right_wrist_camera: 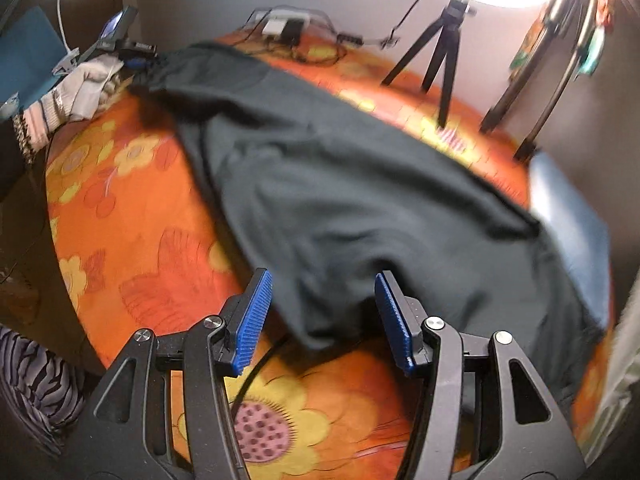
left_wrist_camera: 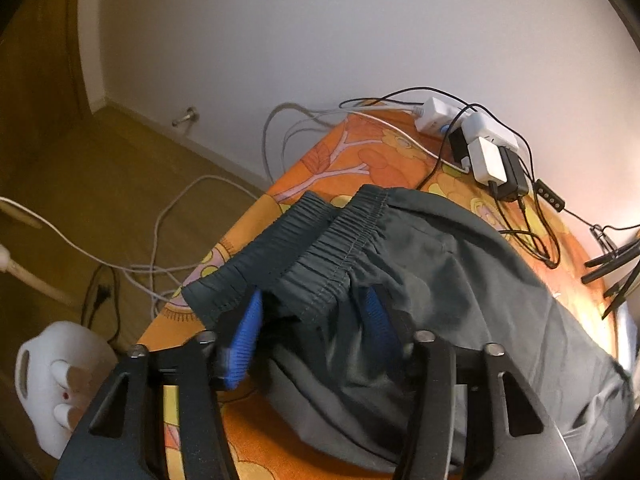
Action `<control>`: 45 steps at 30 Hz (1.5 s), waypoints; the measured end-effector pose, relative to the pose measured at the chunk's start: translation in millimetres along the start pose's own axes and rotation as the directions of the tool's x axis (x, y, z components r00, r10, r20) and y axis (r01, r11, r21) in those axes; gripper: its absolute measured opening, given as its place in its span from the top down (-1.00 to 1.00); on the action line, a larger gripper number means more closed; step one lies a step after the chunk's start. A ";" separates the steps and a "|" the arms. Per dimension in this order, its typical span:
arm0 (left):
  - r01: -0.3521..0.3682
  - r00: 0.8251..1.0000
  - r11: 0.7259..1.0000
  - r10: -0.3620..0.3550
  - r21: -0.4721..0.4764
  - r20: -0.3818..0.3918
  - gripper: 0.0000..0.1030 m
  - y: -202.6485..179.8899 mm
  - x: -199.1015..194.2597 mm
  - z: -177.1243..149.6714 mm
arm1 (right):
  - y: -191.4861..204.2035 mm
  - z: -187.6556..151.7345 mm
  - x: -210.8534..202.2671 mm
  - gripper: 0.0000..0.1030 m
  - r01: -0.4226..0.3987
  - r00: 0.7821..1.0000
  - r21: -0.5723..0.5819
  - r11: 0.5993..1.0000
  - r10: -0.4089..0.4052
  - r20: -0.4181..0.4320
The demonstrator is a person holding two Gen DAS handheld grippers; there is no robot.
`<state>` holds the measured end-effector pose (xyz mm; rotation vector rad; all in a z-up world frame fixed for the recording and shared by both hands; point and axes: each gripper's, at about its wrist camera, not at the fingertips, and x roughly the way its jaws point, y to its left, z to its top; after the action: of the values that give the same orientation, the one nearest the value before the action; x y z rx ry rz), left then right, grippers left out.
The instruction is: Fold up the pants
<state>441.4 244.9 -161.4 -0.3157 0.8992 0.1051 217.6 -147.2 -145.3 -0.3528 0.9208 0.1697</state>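
Observation:
Dark grey-green pants (left_wrist_camera: 440, 280) lie along a table with an orange flowered cloth (left_wrist_camera: 344, 152). Their elastic waistband (left_wrist_camera: 320, 248) is bunched at the table's left end. My left gripper (left_wrist_camera: 316, 316) is open, its blue pads (left_wrist_camera: 246, 344) on either side of the waistband fabric, which drapes over the right finger. In the right wrist view the pants (right_wrist_camera: 340, 184) stretch diagonally across the cloth (right_wrist_camera: 132, 240). My right gripper (right_wrist_camera: 324, 304) is open with the leg end of the fabric between its blue pads (right_wrist_camera: 254, 320). The gloved hand (right_wrist_camera: 80, 88) holding the left gripper shows at far left.
White chargers and a power strip (left_wrist_camera: 476, 140) with black cables sit at the table's far corner by the wall. A black tripod (right_wrist_camera: 436, 52) stands at the back. Cables lie on the floor (left_wrist_camera: 160, 248). A blue-grey object (right_wrist_camera: 568, 220) lies at the right edge.

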 end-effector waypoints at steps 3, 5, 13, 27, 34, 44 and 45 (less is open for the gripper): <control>-0.002 1.000 1.000 0.002 0.003 -0.002 0.51 2.2 2.1 -1.2 | 6.7 -10.2 9.7 -0.08 -0.027 0.999 -0.001 1.000 0.027 -0.019; 0.004 1.000 1.000 -0.004 0.001 0.006 0.72 2.3 2.1 -1.8 | 15.4 -12.5 13.8 -0.08 -0.024 0.999 -0.050 0.998 0.022 -0.031; 0.013 0.998 1.000 -0.014 0.016 0.060 0.82 0.5 -6.5 0.8 | 9.3 -16.1 38.5 0.11 0.042 0.995 -0.068 0.997 -0.047 -0.084; -0.015 0.992 1.000 0.016 -0.008 0.125 0.84 23.0 -33.3 19.7 | -9.0 9.2 -17.1 0.89 -0.061 0.997 0.043 0.997 0.058 0.054; -0.078 0.996 0.997 0.077 0.007 0.054 0.84 23.1 -0.2 4.7 | -28.1 8.3 -37.9 0.90 -0.052 0.994 0.083 0.995 0.044 0.096; -0.095 0.993 0.995 0.096 -0.010 0.074 0.84 31.7 -13.5 -1.3 | -2.0 -19.9 -9.3 0.90 -0.096 0.995 -0.035 0.995 0.094 -0.043; -0.099 0.992 0.995 0.099 -0.008 0.077 0.84 32.8 -13.9 -1.4 | -2.9 -20.5 -7.2 0.90 -0.099 0.994 -0.031 0.995 0.098 -0.051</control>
<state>424.5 276.2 -158.8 -0.2688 0.8378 0.2091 198.8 -157.4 -150.2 -0.3444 0.9858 0.2685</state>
